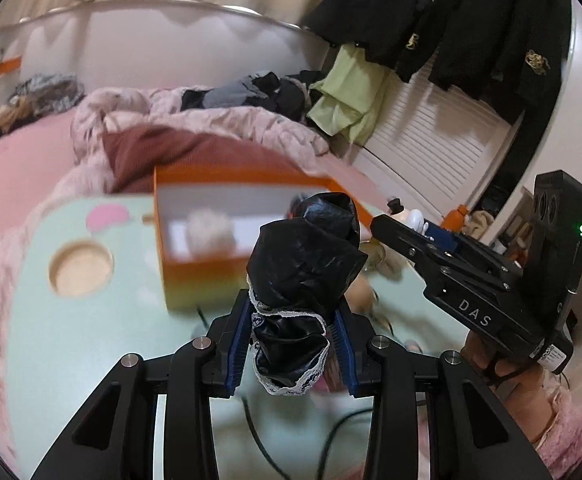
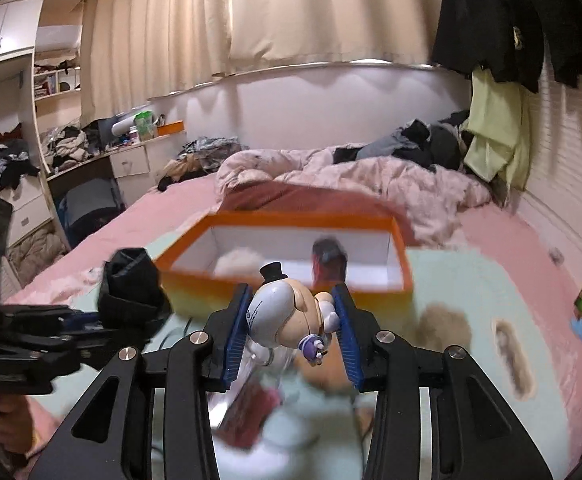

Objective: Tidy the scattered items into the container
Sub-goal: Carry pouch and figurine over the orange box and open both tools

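Note:
An open orange box with a white inside stands on the mint-green table; a white fluffy item and a dark red item lie in it. My left gripper is shut on a black shiny cloth with white lace trim, held above the table in front of the box; it also shows in the right wrist view. My right gripper is shut on a small white figurine with a black top hat, just before the box; it appears in the left wrist view.
The mint-green table has a round wooden recess. Brown fluffy items and cables lie on it near the grippers. A pink bed with a crumpled duvet lies behind. Dark jackets hang at right.

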Action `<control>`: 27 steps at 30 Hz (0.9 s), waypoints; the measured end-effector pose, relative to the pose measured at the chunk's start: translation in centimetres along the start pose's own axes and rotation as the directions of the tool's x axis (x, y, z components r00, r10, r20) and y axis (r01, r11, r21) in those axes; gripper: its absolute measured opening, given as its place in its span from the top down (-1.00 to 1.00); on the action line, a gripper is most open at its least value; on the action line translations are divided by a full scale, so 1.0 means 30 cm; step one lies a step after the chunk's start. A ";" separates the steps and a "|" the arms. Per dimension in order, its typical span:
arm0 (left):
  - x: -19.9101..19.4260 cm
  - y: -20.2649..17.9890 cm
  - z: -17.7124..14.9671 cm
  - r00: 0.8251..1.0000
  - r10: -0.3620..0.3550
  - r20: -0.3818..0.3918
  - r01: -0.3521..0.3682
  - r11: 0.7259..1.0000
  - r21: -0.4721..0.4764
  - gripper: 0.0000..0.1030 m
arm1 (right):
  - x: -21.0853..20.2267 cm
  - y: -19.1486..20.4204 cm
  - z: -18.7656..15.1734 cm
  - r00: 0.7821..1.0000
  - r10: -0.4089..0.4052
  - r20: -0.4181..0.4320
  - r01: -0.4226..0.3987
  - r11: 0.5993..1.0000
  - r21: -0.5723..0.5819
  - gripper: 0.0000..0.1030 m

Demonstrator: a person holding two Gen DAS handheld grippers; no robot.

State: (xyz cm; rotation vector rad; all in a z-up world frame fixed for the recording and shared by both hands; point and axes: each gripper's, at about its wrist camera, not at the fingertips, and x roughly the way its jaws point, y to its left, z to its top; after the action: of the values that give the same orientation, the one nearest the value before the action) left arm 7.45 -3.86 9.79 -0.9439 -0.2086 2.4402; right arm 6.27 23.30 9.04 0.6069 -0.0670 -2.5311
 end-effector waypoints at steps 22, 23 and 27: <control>0.277 0.118 0.228 0.995 0.045 -0.085 -0.058 0.985 -0.160 -0.61 | 0.313 -0.188 0.195 0.985 0.033 -0.172 0.009 0.972 0.233 0.00; 0.257 0.117 0.226 0.996 0.048 -0.070 -0.058 0.986 -0.156 -0.63 | 0.283 -0.187 0.205 0.989 0.023 -0.145 0.011 0.973 0.231 -0.19; 0.174 0.127 0.183 0.998 0.048 -0.047 -0.056 0.981 -0.186 -0.68 | 0.175 -0.173 0.221 0.997 0.011 -0.072 0.004 0.981 0.193 -0.31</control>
State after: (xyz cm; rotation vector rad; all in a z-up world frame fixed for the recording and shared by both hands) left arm -1.01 -4.24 9.63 -1.0924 -0.4094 2.4781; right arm -3.13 24.61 12.00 0.7738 -0.2897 -2.5141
